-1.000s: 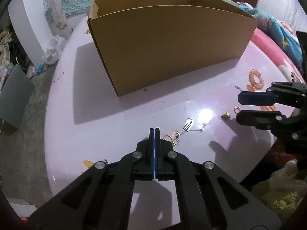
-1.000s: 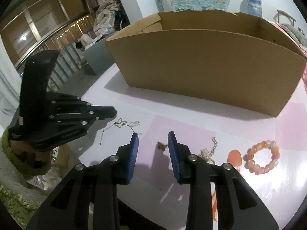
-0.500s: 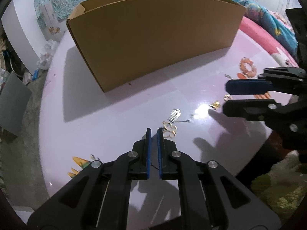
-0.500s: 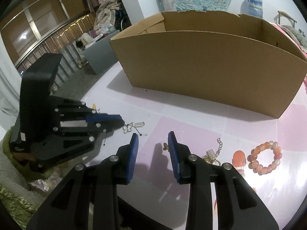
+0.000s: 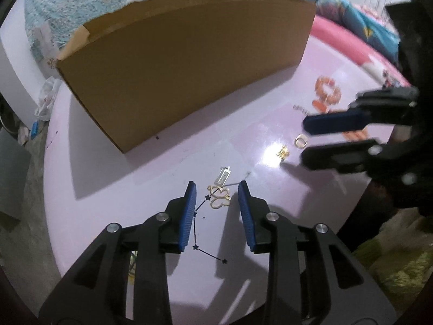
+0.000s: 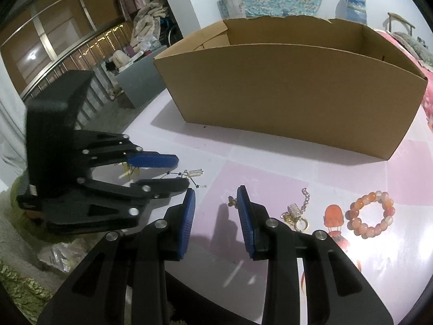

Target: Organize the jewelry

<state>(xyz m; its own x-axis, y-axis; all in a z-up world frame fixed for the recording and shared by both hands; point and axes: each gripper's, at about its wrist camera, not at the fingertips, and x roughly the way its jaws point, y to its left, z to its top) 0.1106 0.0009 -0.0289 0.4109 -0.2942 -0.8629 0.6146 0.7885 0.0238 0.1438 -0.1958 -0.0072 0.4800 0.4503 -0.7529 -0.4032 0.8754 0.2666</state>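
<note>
A glossy pale-pink table (image 5: 135, 189) with a rounded edge fills the left wrist view, a bright glare spot on its surface. Standing on it is a plain brown cardboard box (image 5: 184, 75), open at the top, its long matte wall facing the camera. The left gripper (image 5: 215, 192) hovers low over the table with its ribbed blue pads spread wide, holding nothing. Between the pad tips lies a gold wire butterfly (image 5: 219, 196), and just beyond it a small silver rectangular charm (image 5: 223, 176). A thin dark chain with tiny stars (image 5: 199, 227) trails back between the fingers. To the right, blurred, the right gripper (image 5: 303, 140) reaches in sideways, jaws apart, with a gold ring (image 5: 301, 140) and a small gold piece (image 5: 282, 152) lying near its tips. A bracelet of orange beads (image 5: 327, 93) lies farther back.

In the right wrist view the same table (image 6: 351, 162) shows pink and white squares. The right gripper (image 6: 215, 197) is spread wide and empty; a small gold charm (image 6: 231, 201) lies beside its right pad. The left gripper (image 6: 176, 170) comes in from the left, jaws apart. On the right lie a gold clasp with a short silver chain (image 6: 296, 211), an orange pendant (image 6: 335, 215) and the round bead bracelet (image 6: 372, 214). The box (image 6: 292, 92) stands behind.
</note>
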